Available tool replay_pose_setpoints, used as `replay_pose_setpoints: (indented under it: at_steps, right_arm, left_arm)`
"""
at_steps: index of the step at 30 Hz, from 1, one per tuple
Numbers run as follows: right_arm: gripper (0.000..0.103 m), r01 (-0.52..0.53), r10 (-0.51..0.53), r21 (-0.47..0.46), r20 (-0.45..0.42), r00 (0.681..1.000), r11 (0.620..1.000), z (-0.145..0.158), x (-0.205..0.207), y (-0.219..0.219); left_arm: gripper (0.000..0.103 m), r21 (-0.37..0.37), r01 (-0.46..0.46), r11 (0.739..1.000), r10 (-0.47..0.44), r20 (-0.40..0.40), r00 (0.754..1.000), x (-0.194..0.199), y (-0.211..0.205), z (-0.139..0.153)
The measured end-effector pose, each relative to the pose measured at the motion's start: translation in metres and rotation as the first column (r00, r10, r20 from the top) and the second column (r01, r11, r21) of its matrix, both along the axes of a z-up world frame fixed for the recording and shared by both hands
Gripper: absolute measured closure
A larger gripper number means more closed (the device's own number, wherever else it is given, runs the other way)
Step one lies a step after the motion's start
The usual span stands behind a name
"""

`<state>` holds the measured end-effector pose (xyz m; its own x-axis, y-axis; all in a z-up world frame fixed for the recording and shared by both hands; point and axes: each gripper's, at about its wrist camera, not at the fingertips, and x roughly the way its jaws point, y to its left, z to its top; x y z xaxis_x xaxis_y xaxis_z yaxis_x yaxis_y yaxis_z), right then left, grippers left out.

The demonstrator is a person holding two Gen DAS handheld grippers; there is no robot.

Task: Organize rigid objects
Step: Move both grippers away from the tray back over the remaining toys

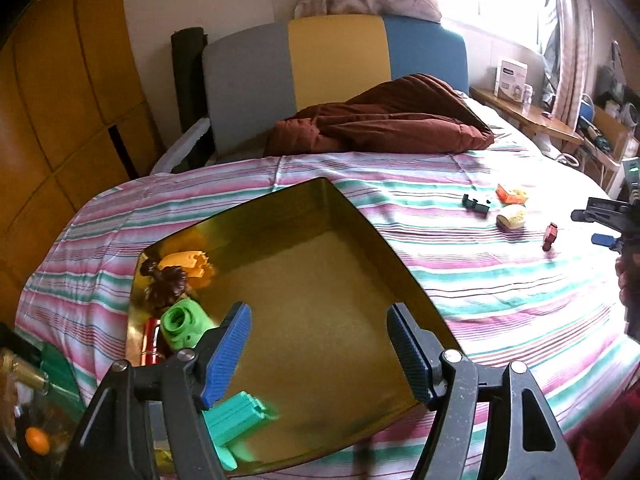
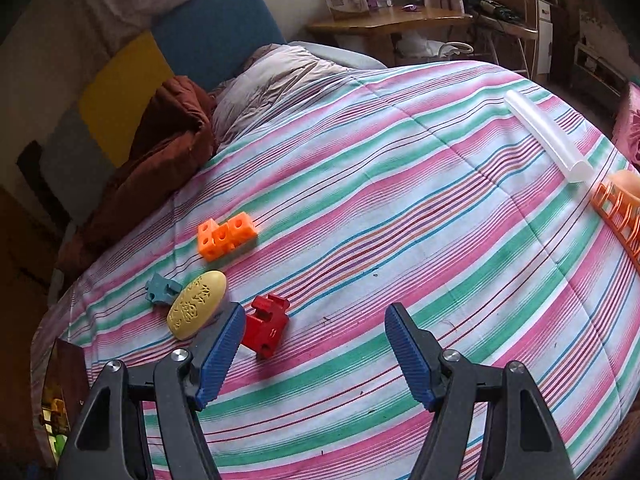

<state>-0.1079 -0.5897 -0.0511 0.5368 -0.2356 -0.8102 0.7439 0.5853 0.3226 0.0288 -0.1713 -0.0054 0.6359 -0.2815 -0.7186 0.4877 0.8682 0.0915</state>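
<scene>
The shiny gold rectangular tin tray (image 1: pixel 360 216) sits on the pink, green and white striped quilt (image 2: pixel 400 200) and serves as the landmark here: inside it, along its left wall, lie a bright green plastic block with a round hole (image 1: pixel 184 326), a dark brown ridged piece (image 1: pixel 166 284) and an orange plastic piece (image 1: pixel 186 262), while a teal ribbed plastic bar (image 1: pixel 236 416) lies blurred at its near left corner, under the left gripper (image 1: pixel 318 354), whose blue pads stand wide apart with nothing between them. Well to the right of the tray, out on the quilt, the right gripper (image 2: pixel 316 354) also stands wide and empty; the red notched plastic block marked 11 (image 2: pixel 266 330) lies just beside its left pad, not between the jaws. That offset is the main risk: closing from here would likely nudge the block or pinch only a corner, and the soft quilt could let it tip or roll. The yellow embossed oval piece (image 2: pixel 197 305) lies near the block's left and could get knocked. The block's long axis runs diagonally, its notched end pointing up and to the right, away from the tray; the oval's long axis slants the same way. An orange holed cube cluster (image 2: pixel 225 236) and a small grey-blue piece (image 2: pixel 160 288) lie beyond, also right of the tray.
</scene>
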Motion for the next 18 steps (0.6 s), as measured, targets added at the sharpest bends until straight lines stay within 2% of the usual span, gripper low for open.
replay_pose_setpoints:
  at_steps: [9,18]
  right_arm:
    - [0.030,0.007,-0.007,0.005,-0.009,1.000,1.000,-0.001,0.000,-0.002]
    - [0.030,0.071,-0.071,0.030,0.002,0.997,0.997,-0.002,-0.011,-0.012]
  left_arm:
    - [0.032,-0.009,0.064,0.998,-0.064,-0.002,0.998,0.002,-0.032,0.002]
    - [0.032,-0.027,0.166,0.986,-0.167,-0.050,0.985,-0.001,-0.087,-0.001]
